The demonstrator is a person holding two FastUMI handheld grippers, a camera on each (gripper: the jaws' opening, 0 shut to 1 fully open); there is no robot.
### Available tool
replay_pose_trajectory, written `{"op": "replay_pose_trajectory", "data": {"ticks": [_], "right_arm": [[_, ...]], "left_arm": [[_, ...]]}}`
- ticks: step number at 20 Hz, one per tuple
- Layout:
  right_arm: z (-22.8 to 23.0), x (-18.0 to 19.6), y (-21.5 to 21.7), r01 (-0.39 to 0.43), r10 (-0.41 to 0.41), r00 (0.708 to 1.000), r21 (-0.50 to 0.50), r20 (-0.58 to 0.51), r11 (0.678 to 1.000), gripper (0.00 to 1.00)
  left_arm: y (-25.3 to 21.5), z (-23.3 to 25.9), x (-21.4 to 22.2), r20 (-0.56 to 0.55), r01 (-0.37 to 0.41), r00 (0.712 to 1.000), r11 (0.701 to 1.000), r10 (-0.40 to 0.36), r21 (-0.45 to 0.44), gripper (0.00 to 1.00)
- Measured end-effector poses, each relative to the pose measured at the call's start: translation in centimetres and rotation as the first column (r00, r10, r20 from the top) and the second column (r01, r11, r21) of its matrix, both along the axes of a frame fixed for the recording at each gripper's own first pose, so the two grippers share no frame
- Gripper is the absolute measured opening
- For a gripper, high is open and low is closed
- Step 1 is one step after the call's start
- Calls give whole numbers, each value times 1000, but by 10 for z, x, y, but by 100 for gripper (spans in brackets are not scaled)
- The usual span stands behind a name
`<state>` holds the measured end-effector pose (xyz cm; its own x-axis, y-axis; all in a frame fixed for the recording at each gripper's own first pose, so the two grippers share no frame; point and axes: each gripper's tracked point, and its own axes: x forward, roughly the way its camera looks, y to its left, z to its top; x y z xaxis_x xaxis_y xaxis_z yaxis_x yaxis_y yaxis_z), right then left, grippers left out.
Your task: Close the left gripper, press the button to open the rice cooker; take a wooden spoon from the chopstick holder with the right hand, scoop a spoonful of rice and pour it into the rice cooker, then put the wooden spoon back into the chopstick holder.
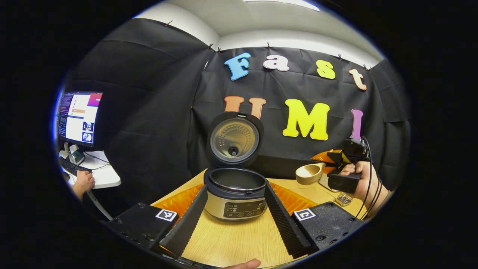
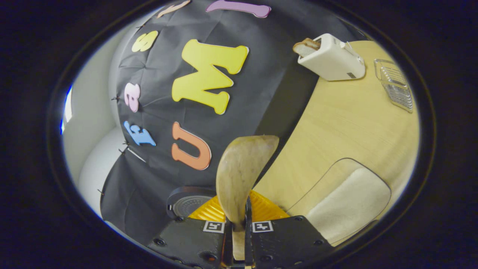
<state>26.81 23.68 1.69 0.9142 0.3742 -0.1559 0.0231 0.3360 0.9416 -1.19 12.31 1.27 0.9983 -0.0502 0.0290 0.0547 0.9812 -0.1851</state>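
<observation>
The rice cooker (image 1: 235,194) stands open in the middle of the table, its lid (image 1: 234,140) upright and its dark pot showing. My left gripper (image 1: 235,224) is open in front of it, one finger on each side, touching nothing. To the cooker's right, a hand holds my right gripper (image 1: 338,162) in the air, shut on the wooden spoon (image 1: 309,173), whose bowl seems to hold pale grains. In the right gripper view the spoon (image 2: 242,172) sticks out from between the shut fingers of that gripper (image 2: 239,220). A clear rice box (image 2: 347,201) lies to the right. The glass holder (image 2: 396,87) stands beyond it.
An orange mat (image 1: 179,200) lies under the cooker. A white toaster (image 2: 330,56) with a bread slice stands at the table's back edge. The small glass holder (image 1: 343,198) sits below the right hand. A monitor (image 1: 78,117) and a person's hand (image 1: 84,183) are at far left.
</observation>
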Motion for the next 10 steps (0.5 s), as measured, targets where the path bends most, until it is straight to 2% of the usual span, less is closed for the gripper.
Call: {"op": "replay_pose_trajectory", "data": {"ticks": [10], "right_arm": [[13,36,106,-95,97,995,-157,6,983,12]], "left_arm": [[28,-12,7,-39,-55,998,998,55,-20,98]]}}
